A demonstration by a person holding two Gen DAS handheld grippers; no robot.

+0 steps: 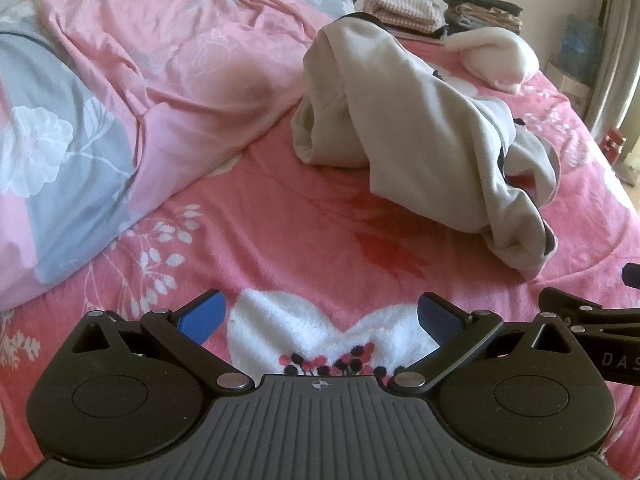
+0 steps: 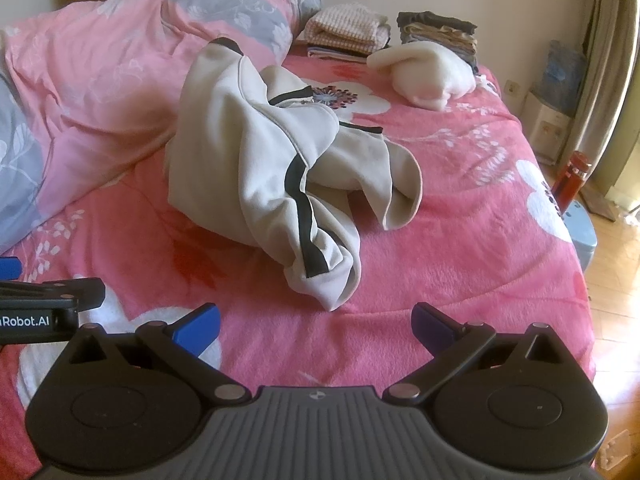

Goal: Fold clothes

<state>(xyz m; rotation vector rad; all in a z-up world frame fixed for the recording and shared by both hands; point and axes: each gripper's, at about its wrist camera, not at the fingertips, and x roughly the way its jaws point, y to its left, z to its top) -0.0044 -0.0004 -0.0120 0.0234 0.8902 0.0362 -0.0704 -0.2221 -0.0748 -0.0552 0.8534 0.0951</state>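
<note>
- Beige garment with a dark stripe lies crumpled on the pink bed.
- Left tool gapes wide, holding nothing.
- Right tool likewise, above the blanket.
- "Robot.AI" and "DAS" show on the tool bodies.

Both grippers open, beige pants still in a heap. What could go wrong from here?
1. The beige pants lie bunched with layers overlapping, so a pinch by the right gripper may catch several layers at once.
2. The near cuff sits on the fuzzy pink blanket; a low grasp could snag the blanket too.
3. The rumpled duvet lies close beside the pants, limiting room for the left gripper to spread them.
</note>
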